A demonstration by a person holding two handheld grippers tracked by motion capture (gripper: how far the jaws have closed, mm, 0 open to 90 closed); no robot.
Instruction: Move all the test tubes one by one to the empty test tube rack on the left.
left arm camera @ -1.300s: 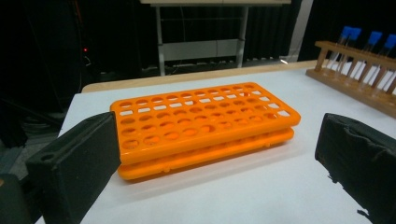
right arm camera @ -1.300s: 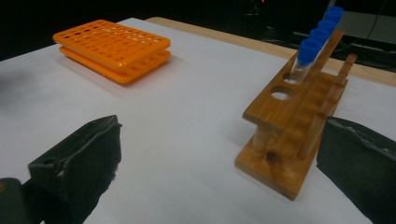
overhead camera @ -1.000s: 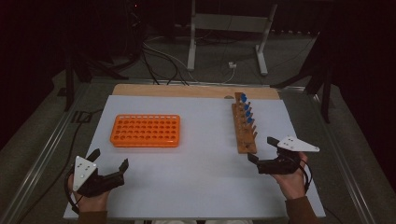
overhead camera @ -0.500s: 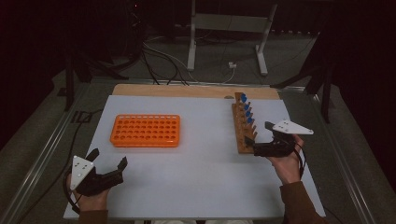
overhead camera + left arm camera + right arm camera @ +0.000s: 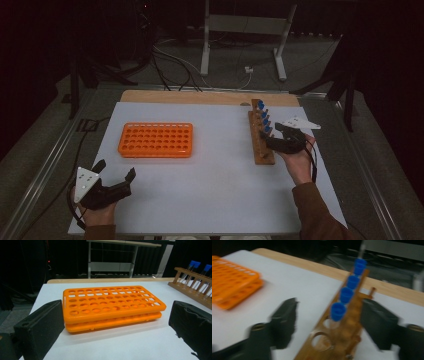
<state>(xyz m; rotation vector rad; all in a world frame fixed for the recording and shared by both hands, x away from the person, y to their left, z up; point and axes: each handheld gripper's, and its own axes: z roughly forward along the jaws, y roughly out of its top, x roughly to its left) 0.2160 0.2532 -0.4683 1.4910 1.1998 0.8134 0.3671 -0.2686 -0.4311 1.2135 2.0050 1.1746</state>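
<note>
The bench (image 5: 210,200) carries a white sheet with two racks on it, well apart. The orange rack (image 5: 156,139) lies flat on the left half, its long axis running left to right, and its holes look empty. The wooden rack (image 5: 260,142) stands on the right half, its long axis running away from the person, with four blue-capped tubes (image 5: 264,119) upright in its far holes; the nearer holes are vacant. The right gripper (image 5: 274,141) is at the near part of the wooden rack, fingers spread apart and holding nothing. In the right gripper view, the rack (image 5: 342,337) passes between the two fingers, and the nearest tube (image 5: 337,312) stands just ahead of them and slightly above, so the approach line runs along the rack's long axis. That view is blurred, so contact with the wood cannot be judged. The rack's top rail is the likely obstruction to closing on the tube. The left gripper (image 5: 112,182) rests near the front left of the bench, fingers wide apart and empty, facing the orange rack (image 5: 110,305) from just short of it.
</note>
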